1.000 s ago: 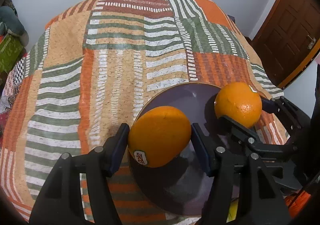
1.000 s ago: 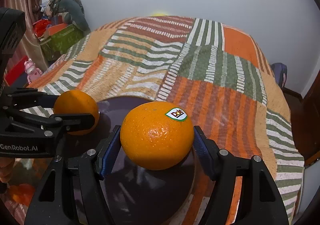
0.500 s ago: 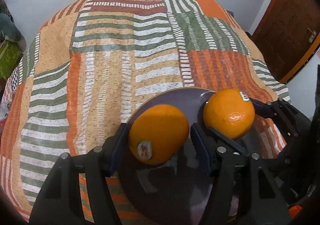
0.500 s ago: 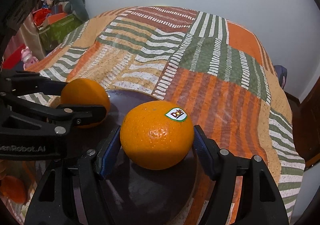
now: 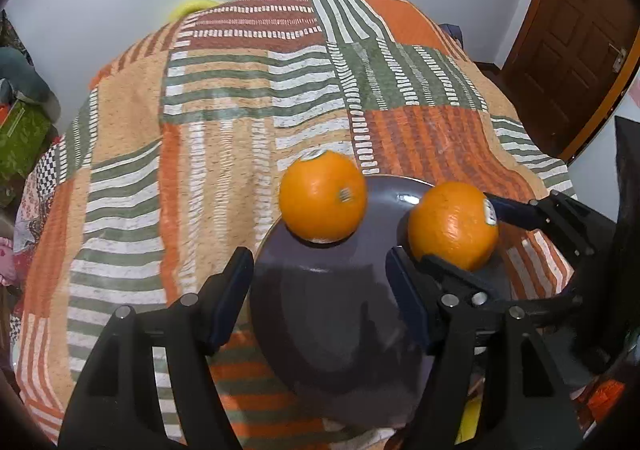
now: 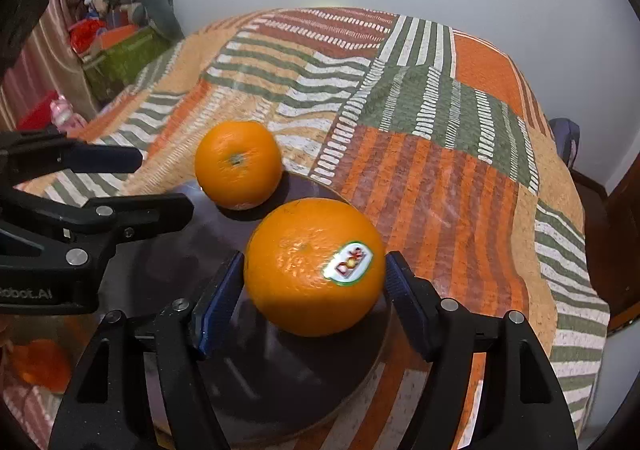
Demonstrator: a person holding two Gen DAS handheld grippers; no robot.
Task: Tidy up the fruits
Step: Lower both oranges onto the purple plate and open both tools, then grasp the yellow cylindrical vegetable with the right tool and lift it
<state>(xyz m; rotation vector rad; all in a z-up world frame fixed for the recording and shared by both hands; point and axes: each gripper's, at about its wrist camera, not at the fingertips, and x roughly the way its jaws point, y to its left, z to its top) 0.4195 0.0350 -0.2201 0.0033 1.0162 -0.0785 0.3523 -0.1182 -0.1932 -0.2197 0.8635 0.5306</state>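
Observation:
A dark round plate lies on a patchwork bedspread. One orange rests on the plate's far left rim, free of any gripper; it also shows in the right wrist view. My left gripper is open and empty, pulled back behind that orange. A second orange with a Dole sticker sits between the fingers of my right gripper, low over the plate. The blue pads stand right beside its sides with slight gaps. It also shows in the left wrist view.
The striped orange, green and white bedspread covers the bed. A wooden door stands at the right. Clutter and a green box sit at the bed's far left. Another orange object lies low at the left.
My left gripper let go of its orange, which now rests on the plate's far rim, and drew back. My right gripper's orange came down to the plate and its jaws have loosened slightly.

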